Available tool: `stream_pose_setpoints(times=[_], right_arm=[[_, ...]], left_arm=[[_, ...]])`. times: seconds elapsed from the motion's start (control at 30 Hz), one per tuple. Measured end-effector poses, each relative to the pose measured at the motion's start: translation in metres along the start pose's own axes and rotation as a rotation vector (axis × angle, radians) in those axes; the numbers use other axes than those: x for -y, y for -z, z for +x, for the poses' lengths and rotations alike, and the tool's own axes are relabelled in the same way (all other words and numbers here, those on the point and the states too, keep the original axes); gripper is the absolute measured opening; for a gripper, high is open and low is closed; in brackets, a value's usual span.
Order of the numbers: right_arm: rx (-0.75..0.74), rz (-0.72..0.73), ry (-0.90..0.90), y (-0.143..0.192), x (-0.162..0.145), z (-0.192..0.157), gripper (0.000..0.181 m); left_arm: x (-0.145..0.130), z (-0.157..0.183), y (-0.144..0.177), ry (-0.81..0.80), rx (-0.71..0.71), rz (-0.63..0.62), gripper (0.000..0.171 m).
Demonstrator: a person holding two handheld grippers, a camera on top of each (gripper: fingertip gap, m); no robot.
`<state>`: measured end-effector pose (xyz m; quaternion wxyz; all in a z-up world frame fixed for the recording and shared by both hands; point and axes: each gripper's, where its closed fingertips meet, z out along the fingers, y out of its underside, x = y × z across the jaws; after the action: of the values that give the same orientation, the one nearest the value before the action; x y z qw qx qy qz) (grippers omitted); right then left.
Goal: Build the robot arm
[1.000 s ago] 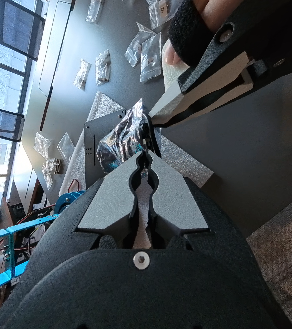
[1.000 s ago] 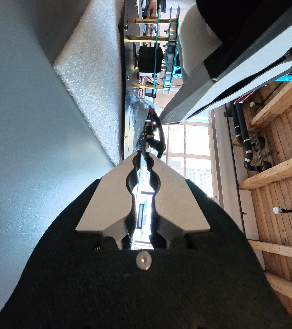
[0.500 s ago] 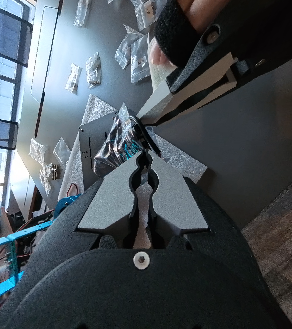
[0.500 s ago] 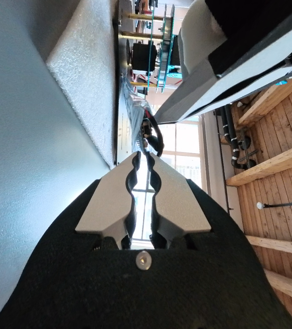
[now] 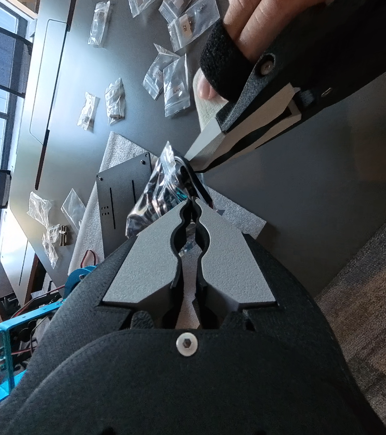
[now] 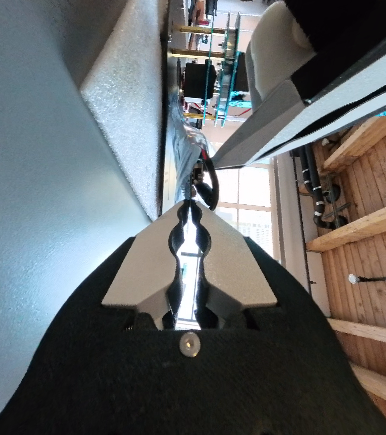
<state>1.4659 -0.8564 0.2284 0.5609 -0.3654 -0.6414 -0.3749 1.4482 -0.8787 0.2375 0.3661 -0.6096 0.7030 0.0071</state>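
Both grippers' fingers clamped on plastic bag (image 5: 154, 202) over foam sheet (image 5: 234, 216), grey table (image 5: 304, 188); windows behind

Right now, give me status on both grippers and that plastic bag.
Left gripper shut on plastic bag. Right gripper shut on same bag's other edge. Bag above black plate on foam sheet.
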Motion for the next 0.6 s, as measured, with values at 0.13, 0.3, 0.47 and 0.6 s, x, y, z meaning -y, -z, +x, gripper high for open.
stream_pose_setpoints(times=[0.13,0.3,0.47,0.6], right_arm=[[0.042,0.013,-0.055,0.0,0.001,-0.004,0.001],[0.052,0.018,-0.078,0.001,0.001,-0.005,0.0],[0.059,0.024,-0.104,0.0,0.002,-0.006,0.001],[0.073,0.024,-0.105,0.0,0.003,-0.011,0.0]], left_arm=[[-0.006,-0.005,-0.004,-0.026,0.063,-0.036,0.0],[-0.013,-0.009,-0.008,-0.03,0.122,-0.043,0.0],[-0.015,-0.013,-0.005,0.088,0.091,0.011,0.0],[-0.02,-0.011,-0.009,0.092,0.097,0.007,0.0]])
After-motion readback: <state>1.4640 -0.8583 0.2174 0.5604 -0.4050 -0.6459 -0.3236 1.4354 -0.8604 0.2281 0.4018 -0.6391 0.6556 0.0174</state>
